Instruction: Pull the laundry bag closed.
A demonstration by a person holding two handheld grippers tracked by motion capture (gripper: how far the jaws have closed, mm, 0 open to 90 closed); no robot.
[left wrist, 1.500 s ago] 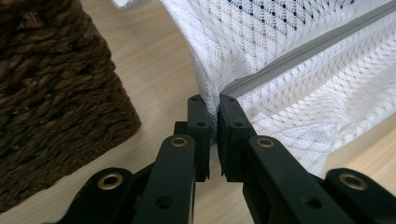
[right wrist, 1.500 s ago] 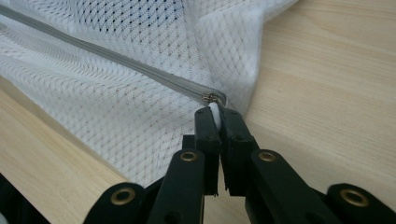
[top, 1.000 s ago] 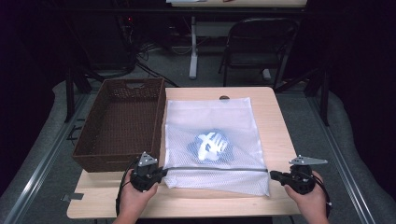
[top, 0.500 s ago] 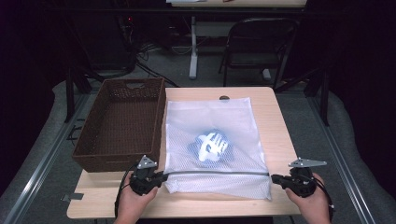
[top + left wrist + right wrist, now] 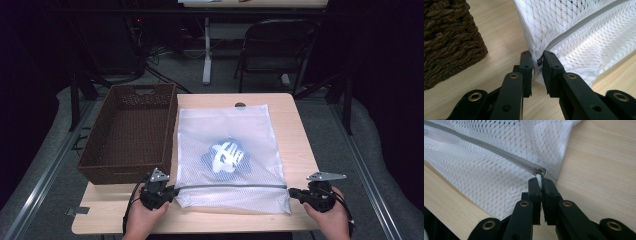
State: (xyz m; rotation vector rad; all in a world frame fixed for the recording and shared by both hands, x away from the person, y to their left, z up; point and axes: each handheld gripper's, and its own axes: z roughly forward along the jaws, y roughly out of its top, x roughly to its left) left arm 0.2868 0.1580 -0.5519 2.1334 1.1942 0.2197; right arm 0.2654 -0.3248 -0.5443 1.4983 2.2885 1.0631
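A white mesh bag lies flat on the wooden table, with a blue and white item inside it. Its grey zipper runs along the near edge and looks drawn shut. My left gripper is at the zipper's left end, its jaws pinching the bag's corner fabric with a narrow gap behind. At the right end, my right gripper is shut on the white zipper pull, as the right gripper view shows. Both grippers rest low on the table.
A dark brown woven basket stands left of the bag, close to my left gripper; its wall shows in the left gripper view. A folding chair and desk legs stand beyond the table's far edge.
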